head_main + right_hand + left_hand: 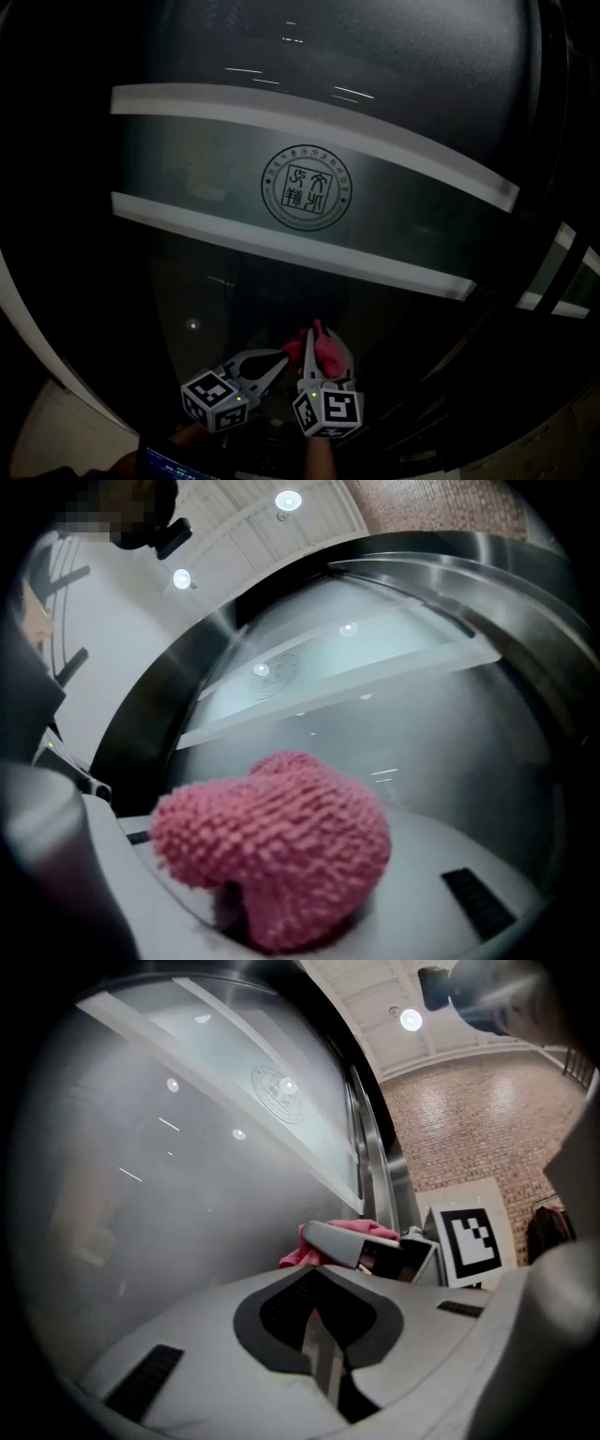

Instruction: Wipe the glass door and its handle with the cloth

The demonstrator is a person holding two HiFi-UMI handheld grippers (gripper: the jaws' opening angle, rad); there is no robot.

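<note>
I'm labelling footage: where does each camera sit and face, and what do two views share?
Head view: on the head, facing the glass door; left gripper and right gripper show low.
Left gripper view: on that gripper, along its shut jaws at the door.
Right gripper view: on that gripper, past its clamped cloth, up the door.
All share the door's round seal.

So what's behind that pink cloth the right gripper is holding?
Behind the pink cloth stands the glass door, with its frosted band and round emblem. The cloth covers the right gripper's jaw tips, so whether it touches the glass cannot be seen.
</note>
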